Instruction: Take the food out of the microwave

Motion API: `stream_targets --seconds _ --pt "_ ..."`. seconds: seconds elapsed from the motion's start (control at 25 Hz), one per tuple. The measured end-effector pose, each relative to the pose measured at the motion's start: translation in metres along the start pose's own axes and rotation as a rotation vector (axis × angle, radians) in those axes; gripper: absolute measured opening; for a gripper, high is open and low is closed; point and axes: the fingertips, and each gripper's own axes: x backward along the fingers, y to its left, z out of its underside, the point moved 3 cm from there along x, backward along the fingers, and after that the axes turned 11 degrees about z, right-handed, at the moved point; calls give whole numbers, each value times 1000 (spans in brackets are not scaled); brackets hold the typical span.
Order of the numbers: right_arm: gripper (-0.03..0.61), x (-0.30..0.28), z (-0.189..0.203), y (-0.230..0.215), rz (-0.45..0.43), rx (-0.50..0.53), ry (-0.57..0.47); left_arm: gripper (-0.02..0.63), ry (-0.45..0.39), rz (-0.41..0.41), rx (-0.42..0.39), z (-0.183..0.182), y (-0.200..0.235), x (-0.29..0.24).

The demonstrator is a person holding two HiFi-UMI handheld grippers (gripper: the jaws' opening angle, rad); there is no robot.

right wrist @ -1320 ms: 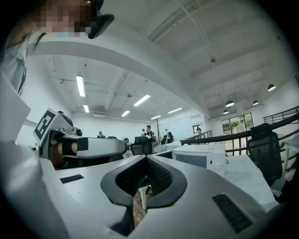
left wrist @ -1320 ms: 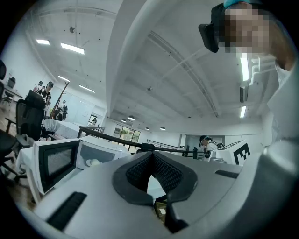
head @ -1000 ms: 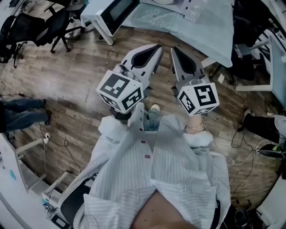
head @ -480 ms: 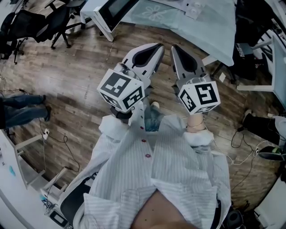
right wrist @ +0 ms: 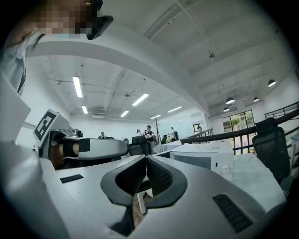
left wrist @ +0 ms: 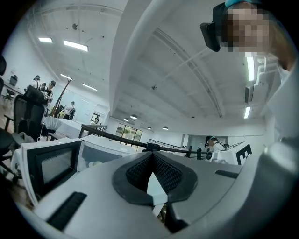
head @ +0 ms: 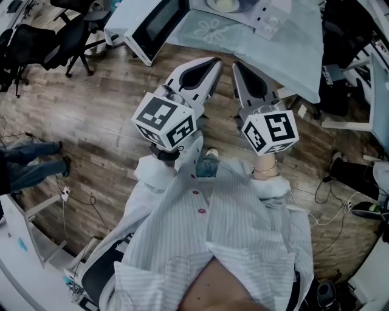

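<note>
A white microwave point(head: 267, 17) stands on a cloth-covered table point(head: 285, 54) at the top of the head view, its windowed door point(head: 153, 25) swung open to the left. Inside the cavity a pale plate of food point(head: 226, 4) shows at the frame's edge. My left gripper point(head: 214, 61) and right gripper point(head: 238, 65) are held side by side over the wooden floor, short of the table, both shut with nothing in them. The left gripper view has the open door point(left wrist: 51, 165) beyond the shut left gripper point(left wrist: 152, 156). The right gripper view shows the microwave point(right wrist: 205, 158) beyond the shut right gripper point(right wrist: 146, 158).
Black office chairs point(head: 36, 42) stand at the upper left. A seated person's legs point(head: 30, 158) are at the left edge. Cables point(head: 328, 206) trail over the floor at the right, by more furniture. Other people stand far off in the room.
The table and microwave have come further into the head view, and the plate inside now shows. Both grippers have moved toward the table, still shut and side by side.
</note>
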Motion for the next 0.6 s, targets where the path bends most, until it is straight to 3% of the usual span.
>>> stream_targets --seconds 0.6 --pt "32 -138 -4 -36 103 -26 -15 8 56 89 2 -17 136 -55"
